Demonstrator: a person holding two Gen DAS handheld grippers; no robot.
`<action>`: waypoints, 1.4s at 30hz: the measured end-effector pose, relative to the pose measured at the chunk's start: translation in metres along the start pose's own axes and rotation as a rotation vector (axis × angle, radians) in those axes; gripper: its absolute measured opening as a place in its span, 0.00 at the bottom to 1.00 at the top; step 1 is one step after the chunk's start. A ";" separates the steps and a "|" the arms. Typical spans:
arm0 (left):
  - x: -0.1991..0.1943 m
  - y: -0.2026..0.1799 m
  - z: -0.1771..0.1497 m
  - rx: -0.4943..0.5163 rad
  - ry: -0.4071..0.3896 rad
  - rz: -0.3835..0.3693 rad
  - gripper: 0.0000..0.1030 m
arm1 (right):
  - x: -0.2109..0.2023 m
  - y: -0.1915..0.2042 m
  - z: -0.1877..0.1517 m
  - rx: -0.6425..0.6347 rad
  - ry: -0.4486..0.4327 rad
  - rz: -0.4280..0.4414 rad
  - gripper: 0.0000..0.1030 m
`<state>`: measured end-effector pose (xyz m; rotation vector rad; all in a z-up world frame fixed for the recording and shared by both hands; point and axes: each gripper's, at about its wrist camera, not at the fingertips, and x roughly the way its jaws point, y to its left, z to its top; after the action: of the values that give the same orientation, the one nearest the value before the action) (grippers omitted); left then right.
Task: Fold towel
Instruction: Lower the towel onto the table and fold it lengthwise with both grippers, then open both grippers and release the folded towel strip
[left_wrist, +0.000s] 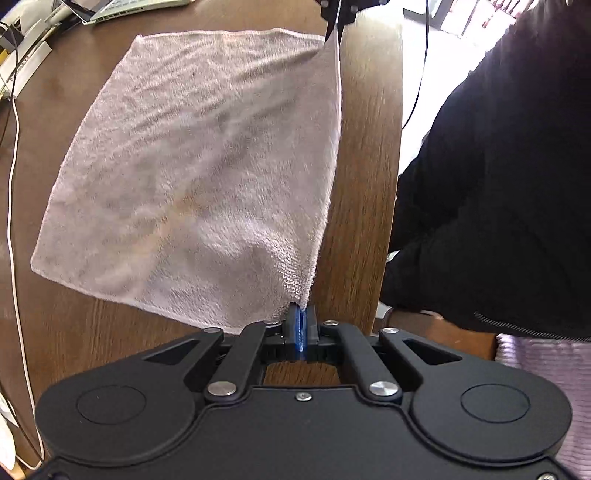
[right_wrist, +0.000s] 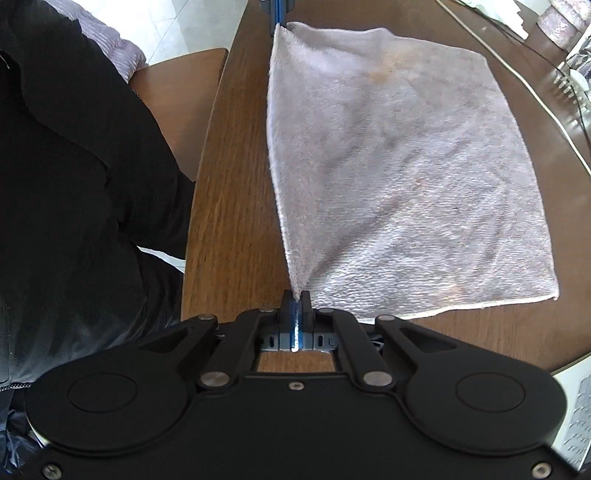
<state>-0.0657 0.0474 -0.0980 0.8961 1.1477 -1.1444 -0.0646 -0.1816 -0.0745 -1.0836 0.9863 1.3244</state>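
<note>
— Where's the towel (left_wrist: 192, 177)?
— Spread on the wooden table (left_wrist: 365, 184), its near edge lifted taut along the table's rim.
— Who holds it?
— The left gripper (left_wrist: 300, 325) pinches one near corner, jaws clamped on cloth; the right gripper (right_wrist: 295, 314) pinches the other likewise.

Towel (left_wrist: 192, 158): rough looped terry cloth. Table (right_wrist: 229, 206): smooth grained wood. Left gripper (left_wrist: 300, 314): matt black plastic.

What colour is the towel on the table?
Pale pinkish-lilac, with a few faint brownish stains; the towel shows best in the right wrist view.
</note>
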 end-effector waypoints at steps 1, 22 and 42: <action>-0.006 0.011 0.003 -0.011 -0.015 0.002 0.01 | -0.003 -0.004 0.001 0.001 -0.004 -0.006 0.01; -0.028 0.149 0.027 -0.056 -0.025 0.125 0.01 | -0.020 -0.135 0.004 0.083 -0.049 -0.158 0.01; -0.012 0.201 0.025 -0.050 -0.010 0.112 0.01 | 0.002 -0.194 0.002 0.083 -0.004 -0.140 0.01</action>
<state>0.1357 0.0684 -0.0862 0.9042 1.0991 -1.0239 0.1288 -0.1699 -0.0689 -1.0668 0.9375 1.1619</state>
